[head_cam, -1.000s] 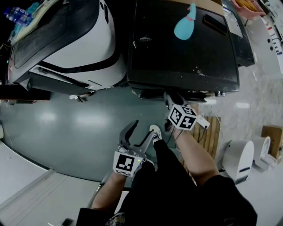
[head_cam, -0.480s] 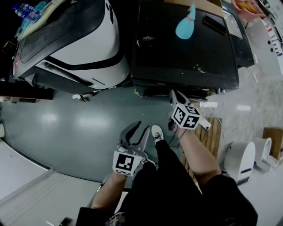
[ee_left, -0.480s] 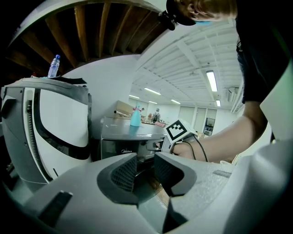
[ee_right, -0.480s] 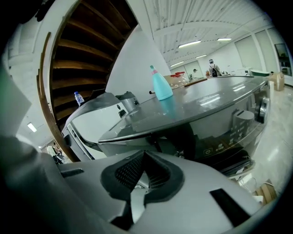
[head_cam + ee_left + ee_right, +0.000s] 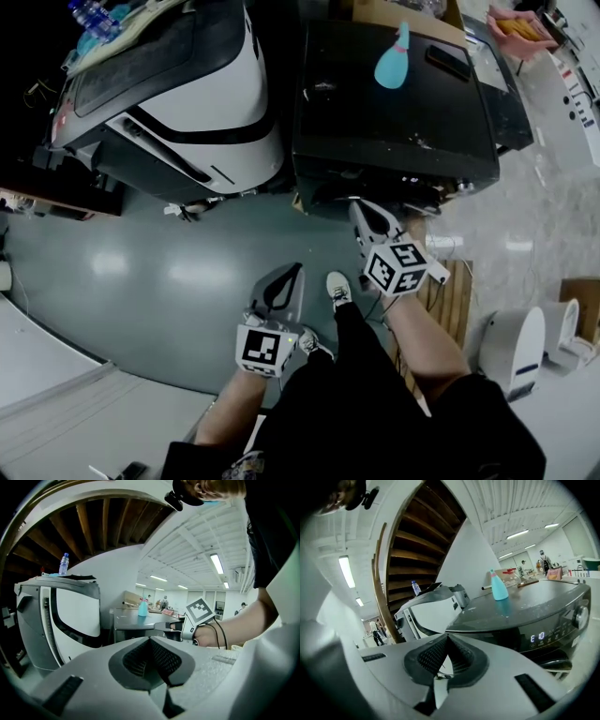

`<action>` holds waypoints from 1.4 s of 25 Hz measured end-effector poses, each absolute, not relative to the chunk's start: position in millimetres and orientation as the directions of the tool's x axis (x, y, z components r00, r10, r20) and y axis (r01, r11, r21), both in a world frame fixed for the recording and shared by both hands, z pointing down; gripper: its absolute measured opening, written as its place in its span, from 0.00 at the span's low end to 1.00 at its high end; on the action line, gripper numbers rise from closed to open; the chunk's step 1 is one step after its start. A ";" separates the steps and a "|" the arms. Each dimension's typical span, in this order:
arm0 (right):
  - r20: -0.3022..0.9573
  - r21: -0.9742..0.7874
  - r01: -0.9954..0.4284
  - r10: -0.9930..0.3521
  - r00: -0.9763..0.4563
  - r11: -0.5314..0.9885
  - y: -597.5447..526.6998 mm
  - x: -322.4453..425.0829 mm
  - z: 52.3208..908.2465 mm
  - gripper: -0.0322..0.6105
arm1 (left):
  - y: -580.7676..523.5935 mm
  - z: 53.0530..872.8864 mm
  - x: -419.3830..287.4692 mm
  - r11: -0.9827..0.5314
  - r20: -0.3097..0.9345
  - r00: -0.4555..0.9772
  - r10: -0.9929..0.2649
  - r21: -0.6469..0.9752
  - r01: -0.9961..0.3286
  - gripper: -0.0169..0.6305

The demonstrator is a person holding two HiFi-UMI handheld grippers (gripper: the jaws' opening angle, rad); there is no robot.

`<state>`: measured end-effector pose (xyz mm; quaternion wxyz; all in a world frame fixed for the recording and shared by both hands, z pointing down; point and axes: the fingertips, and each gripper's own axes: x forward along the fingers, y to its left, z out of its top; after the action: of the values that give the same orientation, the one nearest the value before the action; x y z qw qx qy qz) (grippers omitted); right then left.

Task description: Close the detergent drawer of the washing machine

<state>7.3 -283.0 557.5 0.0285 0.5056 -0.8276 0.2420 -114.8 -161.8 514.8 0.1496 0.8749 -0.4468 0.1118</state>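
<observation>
The black washing machine (image 5: 394,103) stands ahead of me, and its front panel with a lit display (image 5: 538,637) and a knob (image 5: 581,616) shows in the right gripper view. I cannot make out the detergent drawer in any view. My right gripper (image 5: 361,210) is shut and empty, its tips just in front of the machine's front edge. My left gripper (image 5: 294,272) is also shut on nothing, lower and to the left, over the grey floor. A blue spray bottle (image 5: 394,58) lies on the machine's top.
A white and black machine (image 5: 187,84) stands left of the washer, with water bottles (image 5: 89,14) on it. A wooden pallet (image 5: 450,291) and a white appliance (image 5: 511,342) are at the right. My shoe (image 5: 337,286) is between the grippers.
The left gripper's jaws have gone from wide open to shut. The right gripper's jaws have closed too, and it has risen at the machine's front edge. The view has shifted slightly.
</observation>
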 end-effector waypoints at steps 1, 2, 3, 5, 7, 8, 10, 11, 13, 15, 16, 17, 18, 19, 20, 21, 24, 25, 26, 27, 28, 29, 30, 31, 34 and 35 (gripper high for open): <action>0.277 -0.367 -0.844 -0.820 -0.501 0.392 -273.8 0.7 549.5 0.05 | -155.2 510.5 -120.2 -0.549 0.321 0.571 -0.756 0.164 -0.819 0.03; 0.263 -0.365 -0.836 -0.816 -0.514 0.409 -264.3 -5.8 541.6 0.05 | -148.3 506.0 -126.1 -0.542 0.313 0.565 -0.764 0.164 -0.824 0.03; 0.249 -0.365 -0.829 -0.813 -0.526 0.425 -254.7 -12.2 533.7 0.05 | -141.1 501.1 -132.2 -0.535 0.304 0.558 -0.772 0.163 -0.829 0.03; 0.223 -0.363 -0.814 -0.806 -0.549 0.454 -235.4 -25.0 517.3 0.05 | -126.4 491.4 -144.0 -0.524 0.289 0.546 -0.787 0.156 -0.837 0.03; 0.200 -0.352 -0.801 -0.797 -0.570 0.484 -215.8 -38.4 501.7 0.05 | -110.9 483.7 -154.5 -0.522 0.281 0.542 -0.792 0.147 -0.840 0.03; 0.189 -0.343 -0.795 -0.793 -0.580 0.500 -205.5 -45.3 494.3 0.05 | -102.9 480.3 -159.5 -0.524 0.278 0.543 -0.793 0.143 -0.839 0.03; 0.168 -0.319 -0.784 -0.783 -0.599 0.532 -183.6 -58.9 479.6 0.05 | -87.4 472.6 -170.2 -0.526 0.263 0.542 -0.798 0.135 -0.840 0.03; 0.161 -0.304 -0.780 -0.778 -0.607 0.546 -172.3 -65.2 471.8 0.05 | -80.7 467.7 -175.7 -0.525 0.245 0.541 -0.805 0.130 -0.841 0.03; 0.149 -0.269 -0.774 -0.769 -0.621 0.573 -149.8 -76.5 458.0 0.05 | -67.8 457.8 -185.4 -0.526 0.204 0.539 -0.817 0.122 -0.842 0.03; 0.140 -0.236 -0.767 -0.760 -0.635 0.597 -128.1 -86.1 448.4 0.05 | -54.2 452.2 -193.6 -0.527 0.191 0.540 -0.820 0.120 -0.842 0.03; 0.137 -0.222 -0.763 -0.755 -0.641 0.607 -117.7 -90.4 444.5 0.05 | -47.5 450.7 -197.3 -0.526 0.190 0.540 -0.820 0.123 -0.842 0.03; 0.135 -0.208 -0.760 -0.751 -0.646 0.616 -107.4 -94.2 441.2 0.05 | -41.1 449.4 -200.4 -0.525 0.190 0.540 -0.820 0.129 -0.841 0.03; 0.134 -0.197 -0.758 -0.748 -0.650 0.622 -97.4 -97.2 438.3 0.05 | -34.9 448.6 -202.3 -0.524 0.190 0.542 -0.819 0.136 -0.840 0.03; 0.136 -0.189 -0.756 -0.746 -0.652 0.626 -87.5 -99.2 435.8 0.05 | -29.0 448.5 -203.2 -0.526 0.191 0.544 -0.817 0.142 -0.839 0.03; 0.139 -0.184 -0.756 -0.745 -0.653 0.628 -77.8 -100.4 433.9 0.05 | -23.3 449.2 -203.4 -0.528 0.191 0.548 -0.815 0.148 -0.837 0.03; 0.143 -0.180 -0.756 -0.743 -0.653 0.630 -68.7 -101.0 432.4 0.05 | -17.8 450.4 -203.1 -0.530 0.192 0.551 -0.812 0.153 -0.834 0.03; 0.150 -0.155 -0.752 -0.738 -0.658 0.640 -46.1 -99.1 429.9 0.05 | -2.9 454.6 -197.9 -0.539 0.199 0.563 -0.802 0.167 -0.826 0.03; 0.150 -0.151 -0.752 -0.737 -0.659 0.642 -40.5 -97.0 429.2 0.05 | 1.2 455.3 -194.5 -0.543 0.201 0.568 -0.798 0.170 -0.822 0.03; 0.150 -0.150 -0.752 -0.737 -0.659 0.642 -35.7 -94.2 428.4 0.05 | 4.8 455.2 -190.3 -0.549 0.199 0.574 -0.794 0.170 -0.819 0.03; 0.151 -0.150 -0.752 -0.737 -0.659 0.642 -31.4 -90.5 427.6 0.05 | 8.1 454.3 -185.5 -0.555 0.196 0.579 -0.791 0.168 -0.815 0.03; 0.152 -0.149 -0.753 -0.738 -0.658 0.641 -27.5 -86.0 426.7 0.05 | 11.5 452.9 -180.2 -0.560 0.194 0.583 -0.789 0.166 -0.812 0.03; 0.152 -0.148 -0.755 -0.739 -0.656 0.639 -23.8 -80.7 425.6 0.05 | 14.8 451.3 -174.5 -0.563 0.193 0.587 -0.786 0.168 -0.809 0.03; 0.153 -0.146 -0.756 -0.741 -0.654 0.638 -20.2 -74.9 424.3 0.05 | 18.2 449.8 -168.5 -0.565 0.192 0.590 -0.784 0.169 -0.807 0.03; 0.153 -0.145 -0.757 -0.742 -0.653 0.637 -16.7 -68.9 423.1 0.05 | 21.5 448.5 -162.3 -0.568 0.192 0.592 -0.783 0.171 -0.805 0.03; 0.149 -0.136 -0.758 -0.743 -0.652 0.638 -6.8 -47.8 418.9 0.05 | 29.9 445.9 -140.8 -0.573 0.188 0.596 -0.780 0.167 -0.802 0.03; 0.144 -0.131 -0.757 -0.743 -0.653 0.640 -3.7 -39.9 416.8 0.05 | 32.4 445.7 -132.1 -0.574 0.187 0.597 -0.780 0.163 -0.802 0.03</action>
<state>-39.9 -3.7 416.8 0.0384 0.4147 -0.9047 0.0901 -132.1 32.4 445.7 0.1159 0.8860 -0.4465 0.0470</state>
